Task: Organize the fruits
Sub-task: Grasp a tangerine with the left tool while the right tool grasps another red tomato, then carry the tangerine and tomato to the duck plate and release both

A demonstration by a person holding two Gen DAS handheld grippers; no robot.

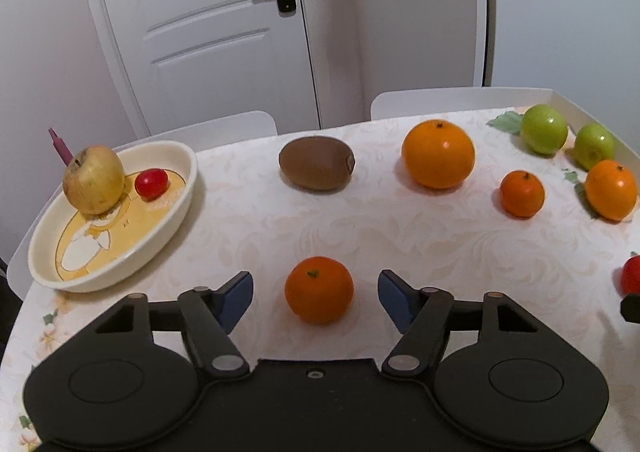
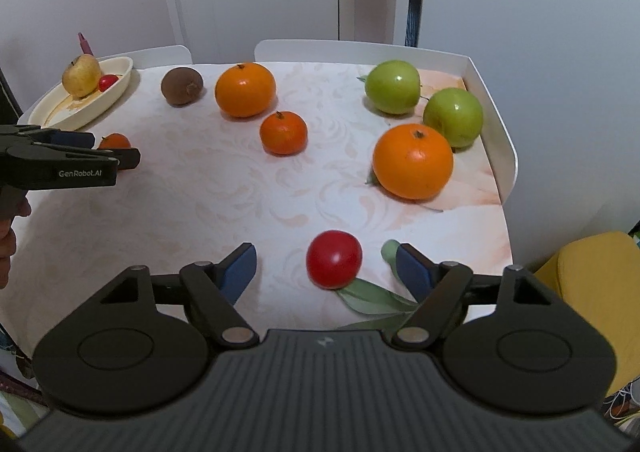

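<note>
My left gripper [image 1: 316, 294] is open, its blue pads either side of a small orange [image 1: 319, 290] on the table, not touching it. The same gripper [image 2: 114, 151] shows in the right wrist view with that orange [image 2: 114, 141] between its fingers. My right gripper [image 2: 326, 266] is open around a red tomato [image 2: 334, 258]. A cream oval dish [image 1: 176, 207] at the left holds a yellow apple [image 1: 94, 179] and a small red tomato [image 1: 151, 182].
On the patterned tablecloth lie a kiwi [image 1: 316, 163], a large orange [image 1: 438, 153], a small orange [image 1: 522, 193], another orange [image 2: 413, 161] and two green apples [image 2: 393, 87] [image 2: 453, 117]. White chair backs [image 1: 460, 97] stand behind the table. A yellow seat [image 2: 592, 276] is at right.
</note>
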